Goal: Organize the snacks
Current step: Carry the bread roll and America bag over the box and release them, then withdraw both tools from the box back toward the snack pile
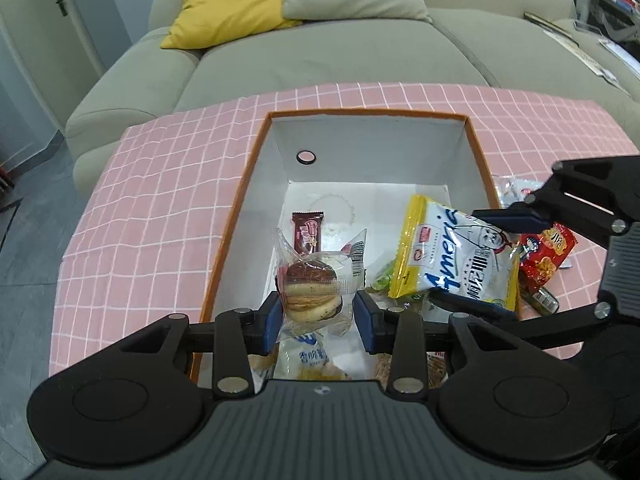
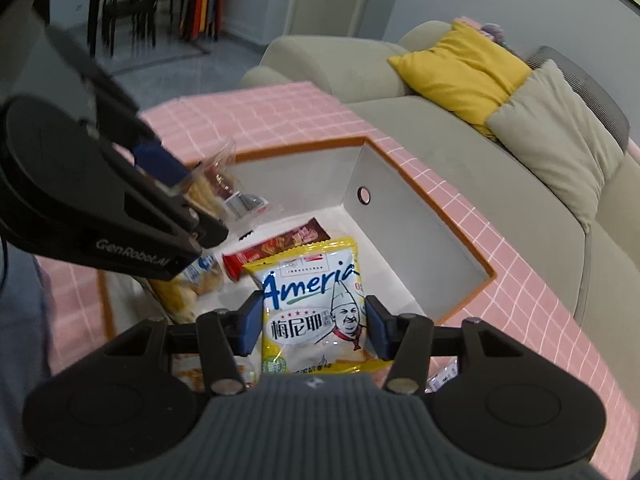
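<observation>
Above the box (image 1: 240, 184), left tongs (image 1: 316, 312) gripping cake packet (image 1: 310, 284), far half bare

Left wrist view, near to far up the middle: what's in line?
Left gripper → clear-wrapped sandwich cookie it holds → brown snack bar on box floor → box far wall → pink checked cloth → sofa.

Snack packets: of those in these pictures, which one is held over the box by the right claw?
The yellow-and-white biscuit bag, printed with a chef. The clear-wrapped cake is in the left claw.
</observation>
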`<state>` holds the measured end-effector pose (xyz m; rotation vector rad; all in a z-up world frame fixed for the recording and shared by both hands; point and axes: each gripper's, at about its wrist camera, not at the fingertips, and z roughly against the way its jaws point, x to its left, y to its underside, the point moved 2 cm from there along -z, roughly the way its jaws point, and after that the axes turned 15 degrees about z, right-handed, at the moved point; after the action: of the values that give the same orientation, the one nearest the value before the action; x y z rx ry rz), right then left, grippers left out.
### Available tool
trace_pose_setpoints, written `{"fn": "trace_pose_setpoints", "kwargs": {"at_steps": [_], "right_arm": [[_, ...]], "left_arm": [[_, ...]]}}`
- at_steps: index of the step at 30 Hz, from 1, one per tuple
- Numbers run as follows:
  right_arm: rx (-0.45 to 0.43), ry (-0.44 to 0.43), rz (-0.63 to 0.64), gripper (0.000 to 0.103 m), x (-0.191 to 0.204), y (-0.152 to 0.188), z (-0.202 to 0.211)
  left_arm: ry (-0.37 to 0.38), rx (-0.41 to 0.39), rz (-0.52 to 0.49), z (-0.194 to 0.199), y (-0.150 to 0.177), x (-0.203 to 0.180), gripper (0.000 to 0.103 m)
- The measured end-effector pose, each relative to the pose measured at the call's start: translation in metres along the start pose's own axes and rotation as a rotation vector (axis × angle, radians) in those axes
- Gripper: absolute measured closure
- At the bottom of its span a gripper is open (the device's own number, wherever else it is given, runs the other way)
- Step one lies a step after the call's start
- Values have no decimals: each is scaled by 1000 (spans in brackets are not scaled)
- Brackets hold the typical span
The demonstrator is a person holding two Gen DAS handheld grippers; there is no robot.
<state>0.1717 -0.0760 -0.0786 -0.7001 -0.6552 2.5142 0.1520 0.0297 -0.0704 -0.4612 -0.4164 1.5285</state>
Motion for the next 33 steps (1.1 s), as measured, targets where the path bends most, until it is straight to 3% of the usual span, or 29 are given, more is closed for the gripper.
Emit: {"fn": "trace_pose_setpoints", "kwargs": {"at_steps": [7, 18, 29, 33], "right_arm": [[55, -10, 93, 53, -3, 1, -31], [123, -49, 107, 52, -9, 9, -70], [145, -69, 114, 52, -14, 12, -82], [145, -78, 111, 52, -15, 11, -80]], "left_arm": [[-3, 46, -14, -27, -6, 1, 60], [-4, 105, -17, -58, -13, 2, 59], [-9, 149, -28, -74, -10, 2, 58], [-3, 155, -18, -73, -10, 4, 53]]}}
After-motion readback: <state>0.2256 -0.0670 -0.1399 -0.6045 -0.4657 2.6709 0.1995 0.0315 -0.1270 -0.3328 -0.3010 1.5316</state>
